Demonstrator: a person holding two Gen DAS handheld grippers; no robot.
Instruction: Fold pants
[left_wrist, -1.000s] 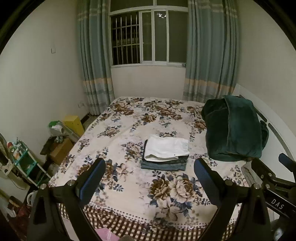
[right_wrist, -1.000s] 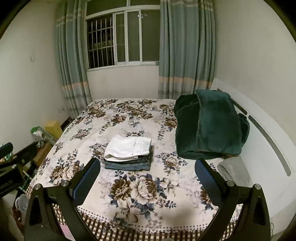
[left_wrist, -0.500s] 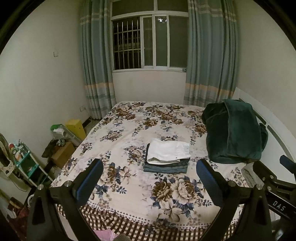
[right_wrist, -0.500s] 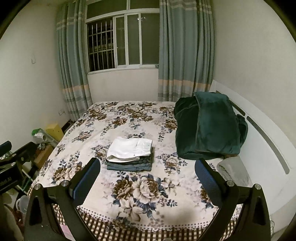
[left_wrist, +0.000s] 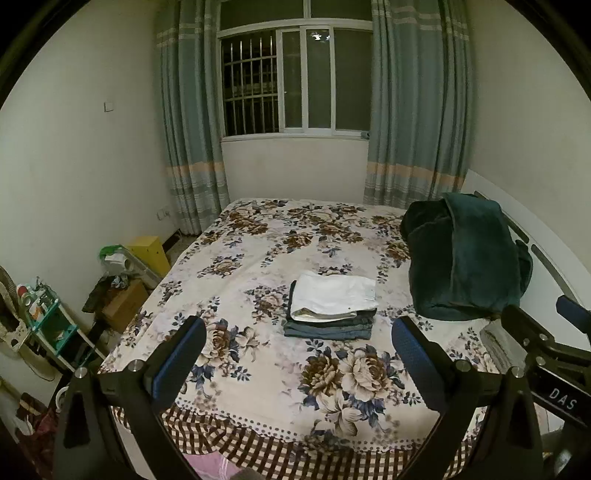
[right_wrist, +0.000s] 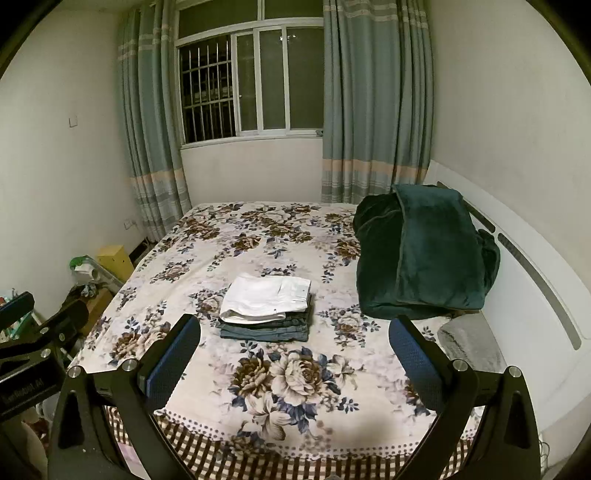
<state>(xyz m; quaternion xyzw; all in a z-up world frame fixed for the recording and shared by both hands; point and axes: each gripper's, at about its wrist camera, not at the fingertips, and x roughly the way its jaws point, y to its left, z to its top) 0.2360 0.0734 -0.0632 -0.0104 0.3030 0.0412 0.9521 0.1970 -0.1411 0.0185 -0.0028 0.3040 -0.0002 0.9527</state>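
A folded pair of white pants (left_wrist: 334, 298) (right_wrist: 267, 298) lies on top of a stack of folded dark jeans (left_wrist: 328, 328) (right_wrist: 264, 330) in the middle of the floral bed (left_wrist: 258, 251) (right_wrist: 229, 240). My left gripper (left_wrist: 299, 363) is open and empty, held back from the near edge of the bed. My right gripper (right_wrist: 293, 360) is also open and empty, beside the left one; part of it shows in the left wrist view (left_wrist: 550, 354).
A dark green blanket (left_wrist: 465, 258) (right_wrist: 424, 251) is heaped at the right by the white headboard (right_wrist: 535, 280), with a grey pillow (right_wrist: 469, 343) in front. Boxes and clutter (left_wrist: 125, 280) stand on the floor at the left. A curtained window (left_wrist: 295, 77) is behind.
Both grippers have pulled back and risen a little; the bed and the stack look smaller and lower in view. The stack has not moved.
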